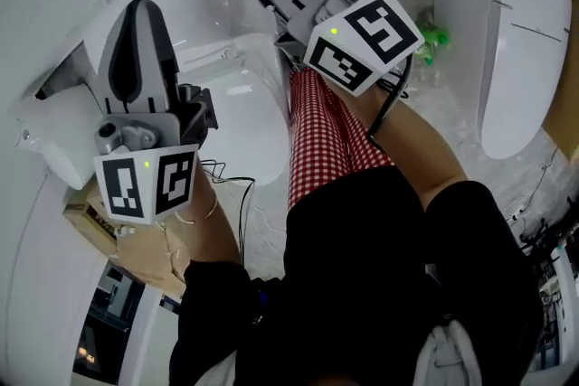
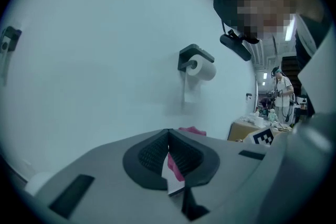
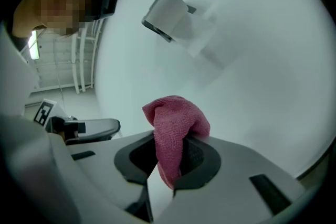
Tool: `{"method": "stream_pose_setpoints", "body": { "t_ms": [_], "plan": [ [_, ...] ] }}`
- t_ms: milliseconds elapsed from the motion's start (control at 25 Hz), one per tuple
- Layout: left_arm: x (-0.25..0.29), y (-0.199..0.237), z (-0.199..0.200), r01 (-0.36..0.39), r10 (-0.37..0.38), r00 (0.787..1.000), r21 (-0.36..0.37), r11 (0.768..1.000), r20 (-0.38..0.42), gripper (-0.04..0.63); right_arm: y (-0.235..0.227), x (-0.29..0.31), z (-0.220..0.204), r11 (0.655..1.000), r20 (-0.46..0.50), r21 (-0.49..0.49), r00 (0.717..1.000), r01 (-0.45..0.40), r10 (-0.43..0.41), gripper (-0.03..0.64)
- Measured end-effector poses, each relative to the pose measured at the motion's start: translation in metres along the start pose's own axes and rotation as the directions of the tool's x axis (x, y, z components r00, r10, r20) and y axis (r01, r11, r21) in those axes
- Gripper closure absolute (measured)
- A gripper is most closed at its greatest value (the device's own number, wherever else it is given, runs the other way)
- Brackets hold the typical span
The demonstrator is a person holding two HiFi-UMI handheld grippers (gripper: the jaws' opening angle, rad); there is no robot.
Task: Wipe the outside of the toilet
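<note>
You're pinching the pink cloth [image 3: 176, 123] in the right gripper [image 3: 178, 144], while the left gripper [image 2: 169, 136] is pressing its jaws together on nothing.
Both gripper views are showing a toilet-paper roll [image 2: 202, 68] on the white wall; only the head view is showing the white toilet [image 1: 231, 117] beneath both grippers.
</note>
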State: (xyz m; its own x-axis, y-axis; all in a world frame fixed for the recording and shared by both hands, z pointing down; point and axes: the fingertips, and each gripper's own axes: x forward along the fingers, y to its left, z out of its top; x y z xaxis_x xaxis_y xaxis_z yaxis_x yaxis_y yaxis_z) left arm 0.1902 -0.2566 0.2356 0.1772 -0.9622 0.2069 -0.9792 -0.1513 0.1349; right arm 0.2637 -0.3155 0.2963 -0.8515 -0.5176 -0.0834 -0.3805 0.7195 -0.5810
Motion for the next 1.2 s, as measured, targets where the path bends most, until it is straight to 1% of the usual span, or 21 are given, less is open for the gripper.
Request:
{"method": "stream_pose_setpoints", "body": {
  "t_ms": [160, 280, 440, 560, 640, 760, 880, 1000, 1080, 1200],
  "plan": [
    [-0.021, -0.008, 0.04, -0.031, 0.029, 0.998, 0.03, 0.999, 0.058, 0.589, 0.047, 0.008, 0.058, 0.996, 0.066, -0.033, 0.994, -0.086, 0.088, 0.544],
    [-0.046, -0.011, 0.065, -0.06, 0.057, 0.994, 0.038, 0.997, 0.089, 0.589, 0.083, 0.011, 0.084, 0.989, 0.075, -0.05, 0.987, -0.139, 0.143, 0.544],
    [-0.09, -0.013, 0.08, -0.108, 0.104, 0.99, 0.046, 0.993, 0.091, 0.589, 0.135, 0.013, 0.093, 0.971, 0.036, -0.1, 0.974, -0.218, 0.222, 0.543],
    [-0.133, -0.008, 0.09, -0.175, 0.169, 0.98, 0.054, 0.983, 0.105, 0.589, 0.184, 0.007, 0.086, 0.939, -0.024, -0.171, 0.954, -0.298, 0.298, 0.543],
    [-0.167, -0.006, 0.1, -0.23, 0.22, 0.964, 0.055, 0.972, 0.146, 0.589, 0.22, 0.0, 0.079, 0.906, -0.062, -0.22, 0.933, -0.36, 0.355, 0.543],
    [-0.226, -0.008, 0.11, -0.302, 0.287, 0.938, 0.055, 0.952, 0.194, 0.589, 0.272, -0.016, 0.069, 0.87, -0.092, -0.234, 0.901, -0.434, 0.425, 0.543],
    [-0.289, -0.012, 0.106, -0.356, 0.34, 0.92, 0.055, 0.933, 0.195, 0.589, 0.322, -0.041, 0.054, 0.849, -0.115, -0.226, 0.878, -0.478, 0.464, 0.543],
    [-0.353, -0.017, 0.102, -0.412, 0.396, 0.895, 0.04, 0.91, 0.206, 0.589, 0.371, -0.061, 0.037, 0.808, -0.178, -0.268, 0.851, -0.525, 0.494, 0.543],
    [-0.398, -0.02, 0.103, -0.467, 0.447, 0.866, 0.039, 0.884, 0.224, 0.589, 0.41, -0.068, 0.031, 0.77, -0.187, -0.289, 0.822, -0.57, 0.538, 0.543],
    [-0.465, -0.026, 0.105, -0.547, 0.523, 0.811, 0.025, 0.836, 0.263, 0.589, 0.477, -0.082, 0.029, 0.693, -0.17, -0.312, 0.756, -0.65, 0.632, 0.543]
  ]
}}
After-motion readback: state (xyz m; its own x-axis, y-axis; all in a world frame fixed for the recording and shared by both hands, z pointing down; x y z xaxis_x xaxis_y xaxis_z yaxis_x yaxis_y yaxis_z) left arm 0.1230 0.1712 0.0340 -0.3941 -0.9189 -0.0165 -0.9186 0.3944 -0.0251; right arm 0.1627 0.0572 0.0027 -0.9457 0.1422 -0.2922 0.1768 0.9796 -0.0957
